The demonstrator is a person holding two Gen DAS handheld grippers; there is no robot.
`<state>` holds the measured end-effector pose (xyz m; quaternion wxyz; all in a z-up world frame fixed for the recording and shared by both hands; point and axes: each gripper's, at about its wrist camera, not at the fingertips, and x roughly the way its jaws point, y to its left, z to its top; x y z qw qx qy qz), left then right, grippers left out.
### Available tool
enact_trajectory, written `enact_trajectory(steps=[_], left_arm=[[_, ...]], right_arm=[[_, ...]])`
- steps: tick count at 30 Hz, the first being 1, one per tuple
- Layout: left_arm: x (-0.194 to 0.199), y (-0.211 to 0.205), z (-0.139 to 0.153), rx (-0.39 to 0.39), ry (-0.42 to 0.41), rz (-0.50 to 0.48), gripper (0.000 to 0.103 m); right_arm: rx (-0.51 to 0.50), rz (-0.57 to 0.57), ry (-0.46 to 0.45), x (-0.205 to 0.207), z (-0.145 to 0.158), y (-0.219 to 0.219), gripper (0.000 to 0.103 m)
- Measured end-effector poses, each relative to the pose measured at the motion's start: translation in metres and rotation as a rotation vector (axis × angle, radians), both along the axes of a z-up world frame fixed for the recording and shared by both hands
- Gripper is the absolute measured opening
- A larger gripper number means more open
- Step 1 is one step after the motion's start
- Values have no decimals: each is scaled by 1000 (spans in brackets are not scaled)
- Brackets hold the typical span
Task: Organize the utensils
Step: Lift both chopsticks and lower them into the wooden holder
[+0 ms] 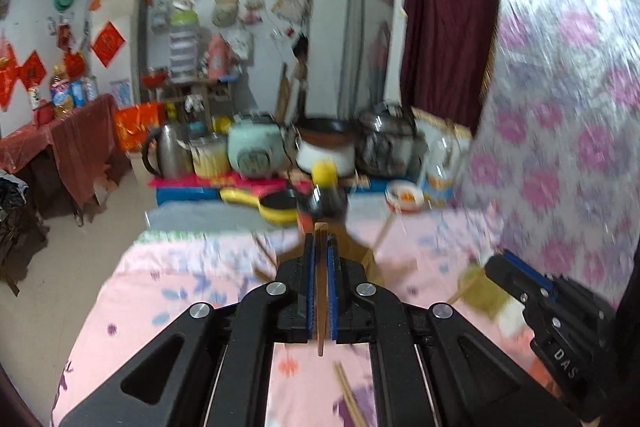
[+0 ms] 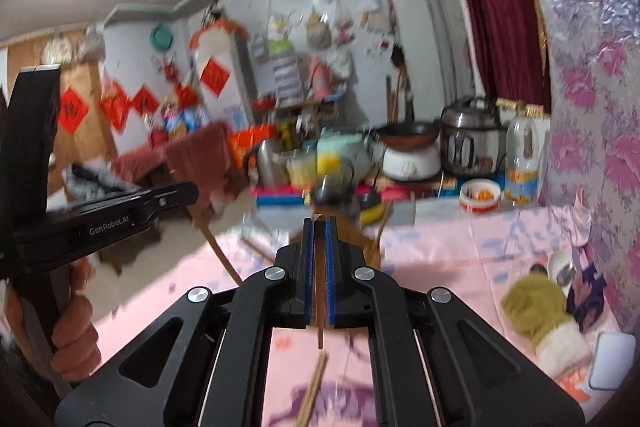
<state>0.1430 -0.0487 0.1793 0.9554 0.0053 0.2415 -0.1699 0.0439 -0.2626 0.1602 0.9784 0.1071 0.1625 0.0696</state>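
Observation:
My left gripper (image 1: 320,239) is shut on a wooden chopstick (image 1: 320,291) that runs lengthwise between its blue pads. My right gripper (image 2: 319,223) is likewise shut on a second chopstick (image 2: 319,307). Both are raised above the pink flowered tablecloth (image 1: 180,291). More loose chopsticks (image 1: 349,399) lie on the cloth under the left gripper, and others (image 2: 314,387) under the right. Just ahead stands a brown box (image 1: 360,253) with chopsticks sticking out of it, blurred. The right gripper (image 1: 516,277) shows at the right of the left wrist view. The left gripper (image 2: 176,193) shows at the left of the right wrist view.
A dark bottle with a yellow cap (image 1: 325,193) stands behind the brown box. Beyond are a yellow pan (image 1: 276,205), a bowl of food (image 2: 480,195), a kettle (image 1: 170,153) and cookers (image 1: 384,143). A green mitten (image 2: 536,303) lies right. A flowered wall (image 1: 560,107) bounds the right; the cloth's edge drops left.

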Motion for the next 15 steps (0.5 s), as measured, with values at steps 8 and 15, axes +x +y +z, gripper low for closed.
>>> enact_trajectory(steps=[8,15], left_arm=[[40,-16,15,-37,-137,96,6],[84,-17,-55,-71,21,115,69]], right_arm=[[47,-104,-111,49,0,-4,6],[78,-52,88,105,-47,-12,11]])
